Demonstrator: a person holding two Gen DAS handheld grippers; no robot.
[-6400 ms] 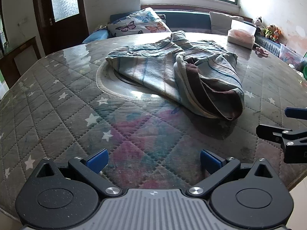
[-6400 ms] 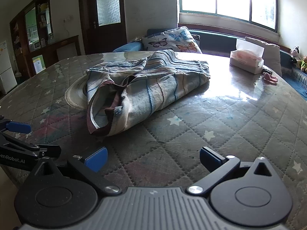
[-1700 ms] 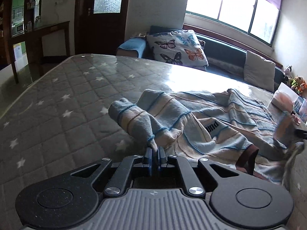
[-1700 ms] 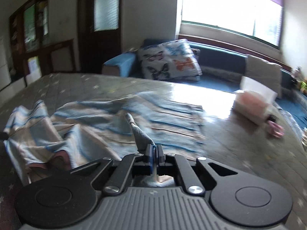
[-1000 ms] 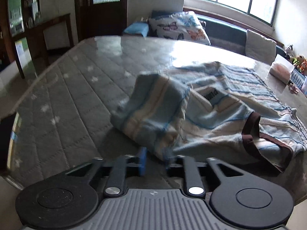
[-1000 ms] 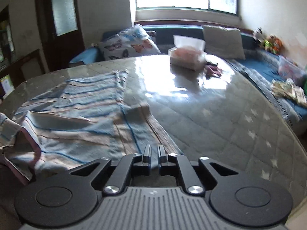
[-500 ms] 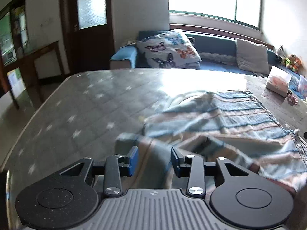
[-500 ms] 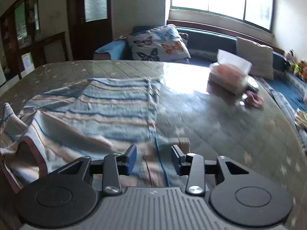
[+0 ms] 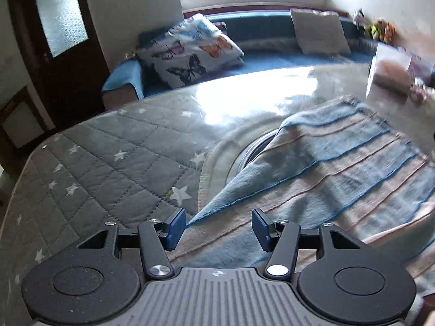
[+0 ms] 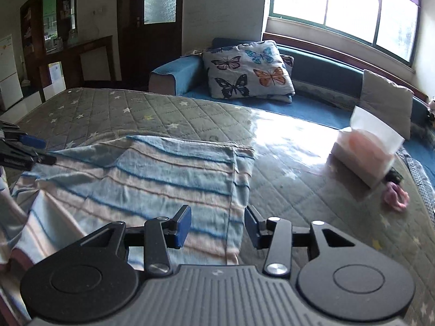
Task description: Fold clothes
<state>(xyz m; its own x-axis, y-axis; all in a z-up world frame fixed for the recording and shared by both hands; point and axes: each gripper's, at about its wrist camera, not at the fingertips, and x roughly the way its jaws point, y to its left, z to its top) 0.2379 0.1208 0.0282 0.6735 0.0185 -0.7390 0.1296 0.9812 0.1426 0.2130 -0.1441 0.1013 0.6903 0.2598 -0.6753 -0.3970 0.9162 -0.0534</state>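
A blue and beige striped garment lies spread on the quilted star-patterned table. My left gripper is open and empty, just above the garment's near left edge. In the right wrist view the same garment lies flat, with its right hem below my right gripper, which is open and empty. The left gripper shows at that view's left edge, over the garment's far left corner. A dark red trim fold shows at the lower left.
A tissue box and a small pink item sit on the table's right side. A round turntable rim shows under the garment. Behind the table stands a blue sofa with a butterfly pillow.
Both grippers, shut on the garment 1.7 s ago, have let go and opened wider. The garment has been spread flat. The left gripper has moved forward over its left edge.
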